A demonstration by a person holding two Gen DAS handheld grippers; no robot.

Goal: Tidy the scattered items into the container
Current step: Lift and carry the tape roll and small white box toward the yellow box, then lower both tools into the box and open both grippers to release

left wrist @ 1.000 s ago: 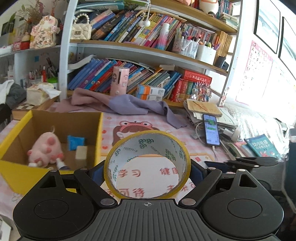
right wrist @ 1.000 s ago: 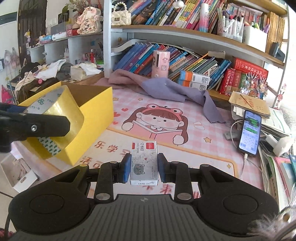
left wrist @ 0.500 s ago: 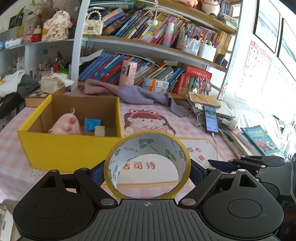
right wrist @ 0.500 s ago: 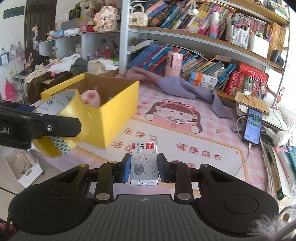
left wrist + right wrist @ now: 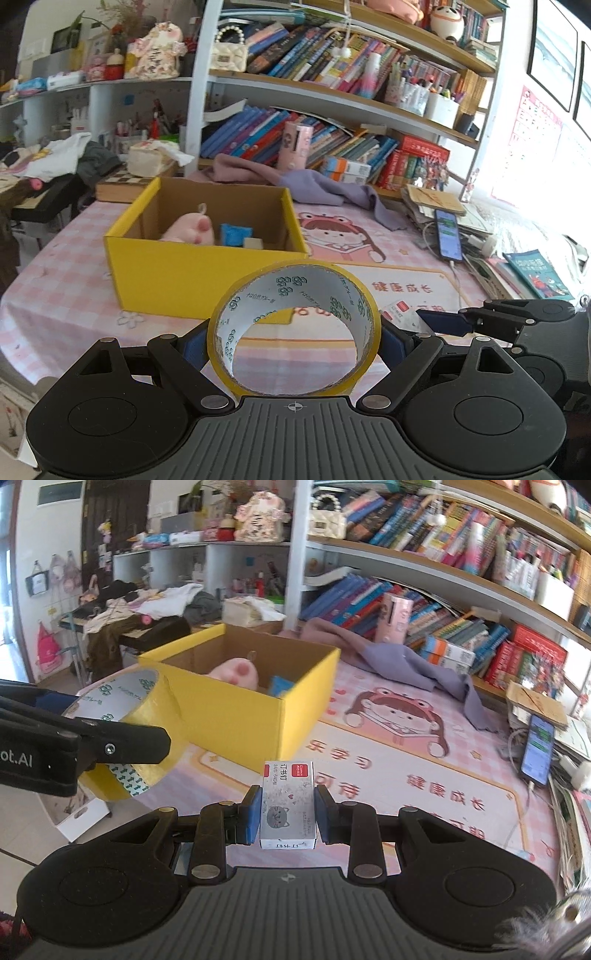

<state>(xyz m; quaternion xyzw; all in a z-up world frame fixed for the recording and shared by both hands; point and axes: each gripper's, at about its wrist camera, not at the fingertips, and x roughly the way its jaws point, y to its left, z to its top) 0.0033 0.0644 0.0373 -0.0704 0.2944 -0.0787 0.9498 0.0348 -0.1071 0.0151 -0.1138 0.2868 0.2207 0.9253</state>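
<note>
The left gripper (image 5: 293, 338) is clamped on a roll of yellow tape (image 5: 293, 328), its blue pads pressing on the roll's outer sides with the jaws spread wide to take it. The roll stands on edge, its hole facing the camera. In the right wrist view the same roll (image 5: 125, 734) shows at the left, held above the table's near edge, in front of the box's near left corner.

The right gripper (image 5: 288, 814) is closed narrowly on a small white box of staples (image 5: 288, 805), which has a grey cat drawn on it and red labels at its far end. The pads press on its two long sides.

The yellow cardboard box (image 5: 184, 273) sits open on the pink checked table cover (image 5: 55, 280), ahead of both grippers. Inside it lie a pink plush toy (image 5: 192, 230), a blue packet (image 5: 236, 234) and a small pale block (image 5: 253, 243). A purple cloth (image 5: 399, 664) lies behind the box by the bookshelf (image 5: 424, 565), and a phone (image 5: 537, 747) rests at the table's right side, well apart from the box.
</note>
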